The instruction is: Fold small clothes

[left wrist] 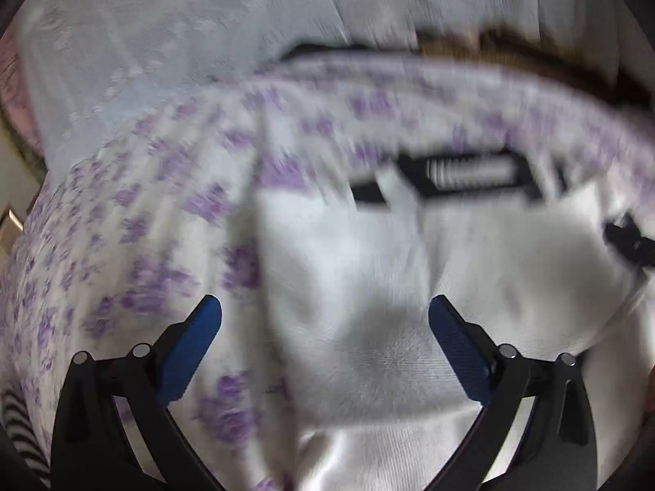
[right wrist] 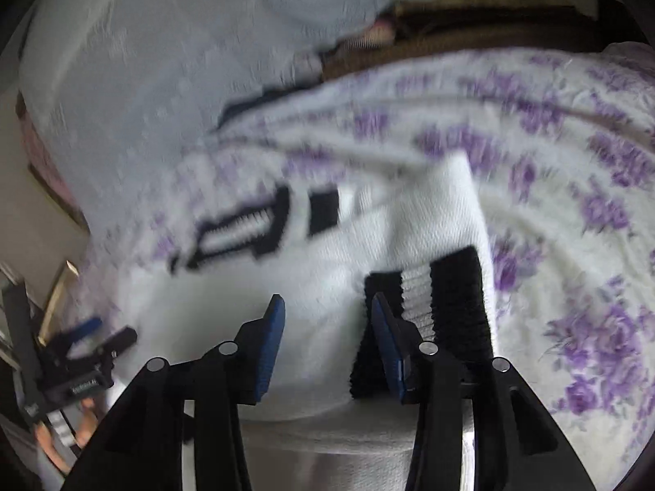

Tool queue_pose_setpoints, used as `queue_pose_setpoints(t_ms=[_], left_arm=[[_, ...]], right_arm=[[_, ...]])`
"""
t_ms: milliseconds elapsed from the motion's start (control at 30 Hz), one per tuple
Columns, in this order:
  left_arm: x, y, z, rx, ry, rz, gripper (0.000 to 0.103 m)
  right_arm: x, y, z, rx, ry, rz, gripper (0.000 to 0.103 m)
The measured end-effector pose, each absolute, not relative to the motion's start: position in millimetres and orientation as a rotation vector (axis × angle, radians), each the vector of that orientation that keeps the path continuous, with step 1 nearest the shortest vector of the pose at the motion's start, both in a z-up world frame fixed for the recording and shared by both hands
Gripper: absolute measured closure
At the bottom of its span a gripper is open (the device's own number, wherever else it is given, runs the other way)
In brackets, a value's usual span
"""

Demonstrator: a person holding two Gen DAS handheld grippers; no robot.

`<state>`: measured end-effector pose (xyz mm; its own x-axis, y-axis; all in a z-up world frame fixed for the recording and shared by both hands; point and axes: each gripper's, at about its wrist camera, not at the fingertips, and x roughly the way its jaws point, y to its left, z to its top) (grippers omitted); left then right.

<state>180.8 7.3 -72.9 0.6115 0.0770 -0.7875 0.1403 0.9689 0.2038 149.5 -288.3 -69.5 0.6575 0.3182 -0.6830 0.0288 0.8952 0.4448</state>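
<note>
right gripper [right wrist: 323, 311] open-fingered just above white black-striped sock [right wrist: 319, 286] on floral cloth [right wrist: 573, 204]

A white bedspread with purple flowers [right wrist: 573, 212] covers the surface, lying in soft folds and creases. Behind it lies a pale grey-white textured cloth [left wrist: 163, 41], and along the far edge a brown wooden strip [right wrist: 470, 32] shows, blurred. At the lower left corner of the left wrist view a black-and-white striped fabric [left wrist: 18, 421] peeks in.
</note>
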Motion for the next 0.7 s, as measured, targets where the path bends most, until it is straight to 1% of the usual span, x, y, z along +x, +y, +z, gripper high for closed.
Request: queue_pose_setpoints(t_ms=[67, 133, 233, 267, 300, 400, 433, 533, 567, 600, 667, 700], left_arm=[[184.5, 13.4, -84.1, 0.193, 0.914, -0.055, 0.004], [182.8, 20.6, -76.5, 0.162, 0.932, -0.066, 0.004], [162.4, 32.7, -56.1, 0.109, 0.868, -0.105, 0.004], [157.5, 31.9, -52.2, 0.119, 0.862, -0.128, 0.004], [154.9, 29.8, -51.8, 0.137, 0.865, -0.134, 0.004], [155.3, 20.1, -74.4, 0.197, 0.922, -0.104, 0.004], [154.1, 17.6, -82.8, 0.199, 0.929, -0.098, 0.004], [144.3, 14.6, -72.5, 0.225, 0.881, -0.068, 0.005], [134.4, 14.2, -66.5, 0.213, 0.859, -0.083, 0.005], [128.5, 13.7, -65.2, 0.205, 0.85, -0.099, 0.005], [116.2, 5.1, -69.8, 0.235, 0.864, -0.131, 0.005], [114.7, -1.8, -78.3, 0.275, 0.884, -0.139, 0.005]], right_arm=[[145.7, -283.1, -63.3, 0.397, 0.833, 0.162, 0.059], [132.4, -280.8, -50.0, 0.377, 0.786, 0.134, 0.059], [113.3, -270.4, -31.9, 0.341, 0.73, 0.19, 0.056], [111.5, -269.4, -29.0, 0.336, 0.733, 0.195, 0.052], [113.1, -266.4, -30.9, 0.329, 0.747, 0.203, 0.05], [120.4, -254.6, -62.3, 0.281, 0.872, 0.187, 0.049], [116.0, -252.1, -64.4, 0.257, 0.862, 0.186, 0.049], [103.7, -247.8, -50.7, 0.22, 0.825, 0.149, 0.048], [93.8, -245.8, -43.9, 0.208, 0.792, 0.14, 0.043], [87.7, -242.2, -41.5, 0.186, 0.782, 0.134, 0.04], [77.8, -239.1, -44.7, 0.152, 0.797, 0.134, 0.031], [77.4, -239.2, -50.0, 0.145, 0.824, 0.133, 0.03]])
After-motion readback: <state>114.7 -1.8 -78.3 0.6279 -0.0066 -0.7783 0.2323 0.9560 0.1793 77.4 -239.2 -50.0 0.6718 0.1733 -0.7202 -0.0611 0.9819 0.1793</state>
